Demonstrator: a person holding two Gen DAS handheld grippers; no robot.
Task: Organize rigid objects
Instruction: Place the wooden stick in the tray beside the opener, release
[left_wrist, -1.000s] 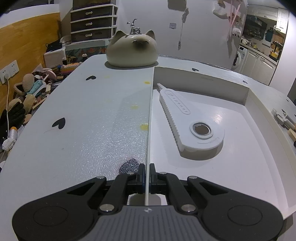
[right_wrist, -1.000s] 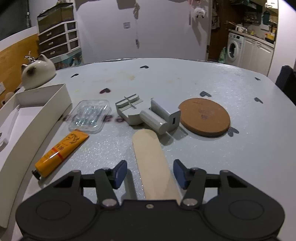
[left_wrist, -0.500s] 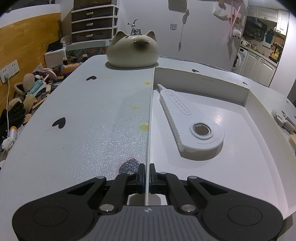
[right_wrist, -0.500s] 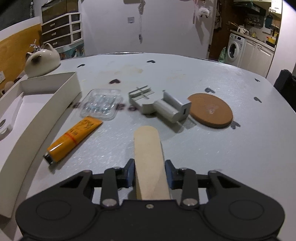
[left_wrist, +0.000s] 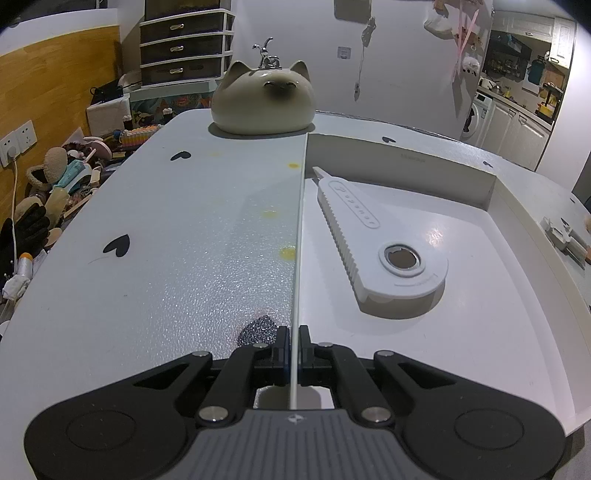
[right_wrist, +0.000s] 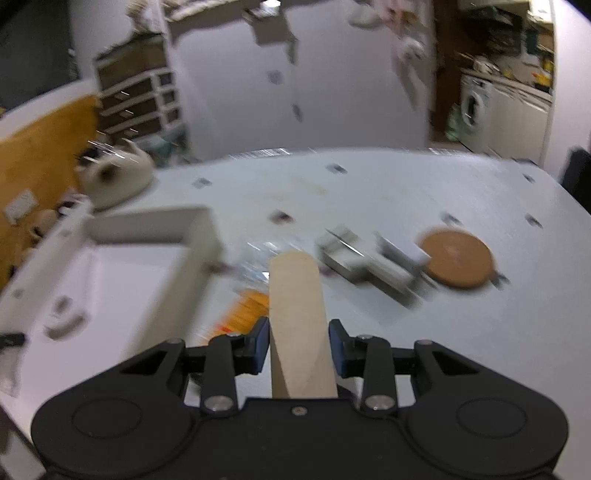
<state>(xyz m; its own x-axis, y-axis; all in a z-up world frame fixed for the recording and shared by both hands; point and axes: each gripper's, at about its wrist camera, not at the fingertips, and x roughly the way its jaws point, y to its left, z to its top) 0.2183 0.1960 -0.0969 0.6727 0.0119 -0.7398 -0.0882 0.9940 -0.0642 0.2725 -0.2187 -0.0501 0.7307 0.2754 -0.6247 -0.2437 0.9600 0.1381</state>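
My left gripper (left_wrist: 293, 343) is shut on the thin left wall of the white tray (left_wrist: 300, 221), which lies on the table. A white toothed plastic tool (left_wrist: 376, 240) lies inside the tray. My right gripper (right_wrist: 297, 341) is shut on a flat pale wooden stick (right_wrist: 297, 314) and holds it lifted above the table, pointing forward. The right wrist view is blurred by motion. The tray (right_wrist: 199, 236) is at its left, with the white tool (right_wrist: 62, 325) inside.
A cat-shaped ceramic pot (left_wrist: 263, 99) stands behind the tray. On the table in the right wrist view lie an orange tube (right_wrist: 245, 308), a clear plastic packet (right_wrist: 258, 254), a grey metal block (right_wrist: 369, 264) and a round cork coaster (right_wrist: 456, 262). Clutter lies off the table's left edge (left_wrist: 44, 206).
My right gripper closed on the wooden stick and has lifted it off the table, swinging left toward the tray. My left gripper has kept its grip on the tray wall.
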